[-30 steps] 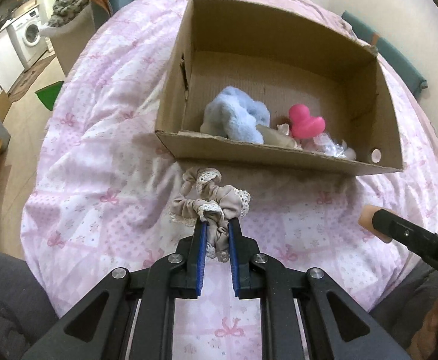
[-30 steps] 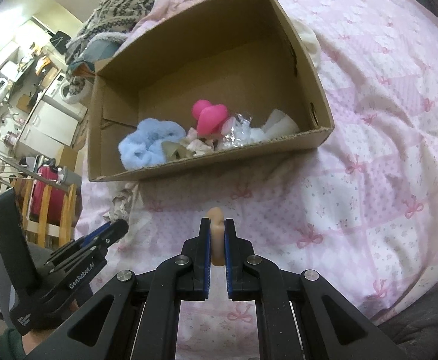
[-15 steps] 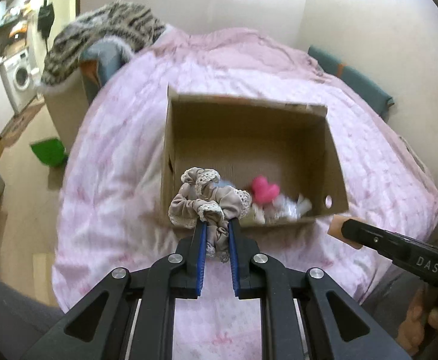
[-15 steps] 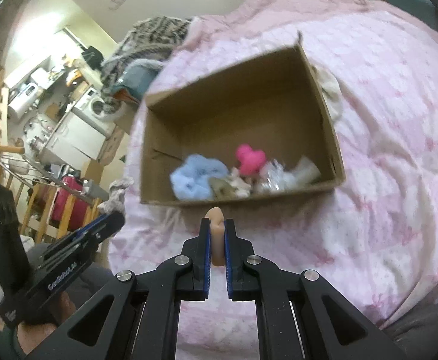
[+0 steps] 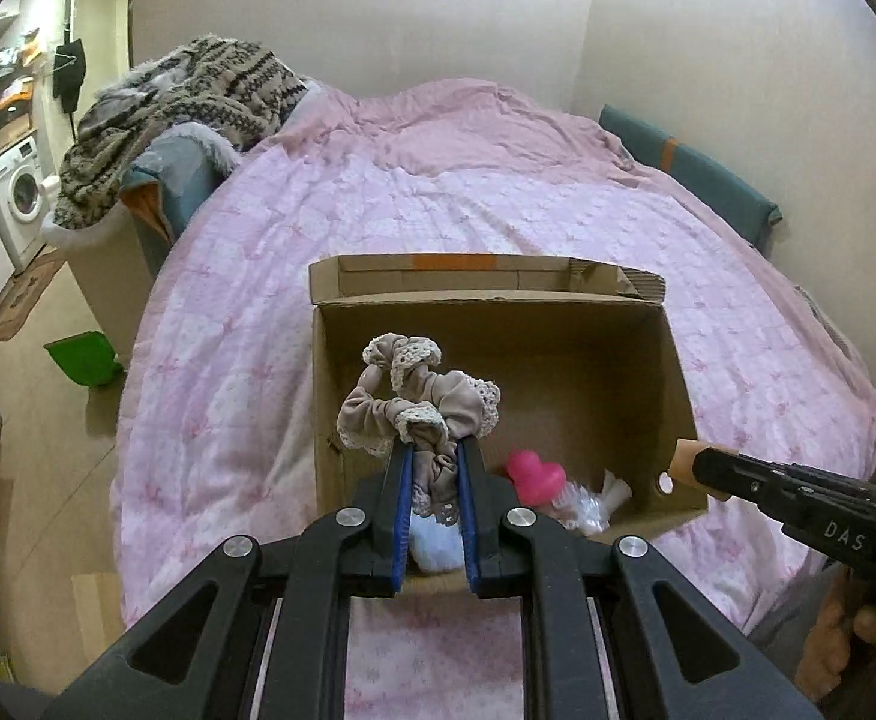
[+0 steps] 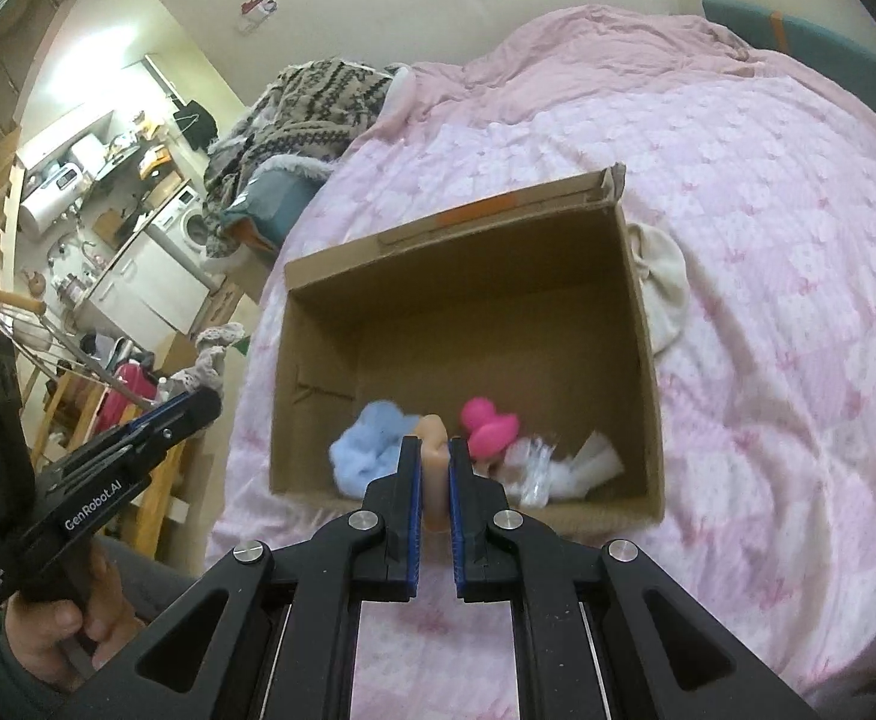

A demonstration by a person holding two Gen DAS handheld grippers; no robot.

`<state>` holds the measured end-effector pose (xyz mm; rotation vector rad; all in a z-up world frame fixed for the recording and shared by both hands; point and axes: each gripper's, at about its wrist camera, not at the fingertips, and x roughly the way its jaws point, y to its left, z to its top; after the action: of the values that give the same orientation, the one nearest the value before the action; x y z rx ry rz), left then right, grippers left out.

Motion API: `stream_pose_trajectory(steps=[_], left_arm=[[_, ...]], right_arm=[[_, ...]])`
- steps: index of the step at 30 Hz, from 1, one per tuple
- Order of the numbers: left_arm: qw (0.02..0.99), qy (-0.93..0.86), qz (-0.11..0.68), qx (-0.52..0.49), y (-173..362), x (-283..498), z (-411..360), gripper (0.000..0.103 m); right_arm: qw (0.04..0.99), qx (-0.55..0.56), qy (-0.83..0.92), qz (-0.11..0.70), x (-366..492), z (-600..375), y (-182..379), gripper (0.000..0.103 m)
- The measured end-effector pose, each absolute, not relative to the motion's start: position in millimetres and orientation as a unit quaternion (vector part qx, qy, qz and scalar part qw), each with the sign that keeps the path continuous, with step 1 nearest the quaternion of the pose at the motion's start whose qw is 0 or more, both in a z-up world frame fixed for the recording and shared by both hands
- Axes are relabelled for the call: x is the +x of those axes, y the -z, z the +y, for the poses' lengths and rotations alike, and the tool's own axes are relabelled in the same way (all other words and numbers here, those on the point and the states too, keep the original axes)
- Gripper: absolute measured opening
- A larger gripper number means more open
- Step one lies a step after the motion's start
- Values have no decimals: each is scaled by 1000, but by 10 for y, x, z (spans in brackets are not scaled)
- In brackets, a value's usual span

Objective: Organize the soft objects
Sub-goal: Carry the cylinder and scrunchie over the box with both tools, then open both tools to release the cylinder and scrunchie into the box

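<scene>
My left gripper (image 5: pixel 432 450) is shut on a beige lace-trimmed scrunchie (image 5: pixel 417 396), held in the air over the near left part of an open cardboard box (image 5: pixel 612 300) on the pink bed. My right gripper (image 6: pixel 435 450) is shut on a small beige soft piece (image 6: pixel 434 441), above the box's near wall (image 6: pixel 612 507). Inside the box lie a light blue plush (image 6: pixel 366 450), a pink heart-shaped toy (image 6: pixel 489 429) and some clear and white wrapping (image 6: pixel 564 465). The right gripper (image 5: pixel 699 462) shows at the right of the left wrist view, the left gripper (image 6: pixel 204 405) at the left of the right wrist view.
The pink quilted bed (image 5: pixel 438 204) spreads around the box. A cream cloth (image 6: pixel 663 282) lies against the box's right wall. A knitted blanket heap (image 5: pixel 180 102) sits on a chair left of the bed. A green bin (image 5: pixel 81 357) stands on the floor.
Both grippers have risen and tipped toward the box with their loads; the box looks smaller and lower in both views. The scrunchie now hangs over the box instead of in front of it.
</scene>
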<state>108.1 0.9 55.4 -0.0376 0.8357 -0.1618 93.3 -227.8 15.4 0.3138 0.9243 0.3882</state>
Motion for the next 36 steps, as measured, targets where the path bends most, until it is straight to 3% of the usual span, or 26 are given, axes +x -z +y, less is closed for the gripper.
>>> stream_pose_trajectory(steps=[12,23,30,31,34,36], left_arm=[[895,82,437,-4,81,1363,-81,13],[889,103,447,11,197,1348,-275,13],[882,107,459,-2,222,1341,-263,19],[883,106,458,-3,215,1335,-261,25],[887,93,453,-12,196,1314,-230,57],[891,85,446,-15,176,1307,-211,61]], right_arm=[[842,173,-148,490,1191,-2354,405,10],[837,161,-143,503,1232,-2294,508,10],[832,165,-142,510,1249,-2290,548,10],[832,165,-143,511,1252,-2288,551,10],[831,167,-144,511,1252,-2293,553,11],[831,173,-144,508,1257,-2312,539,12]])
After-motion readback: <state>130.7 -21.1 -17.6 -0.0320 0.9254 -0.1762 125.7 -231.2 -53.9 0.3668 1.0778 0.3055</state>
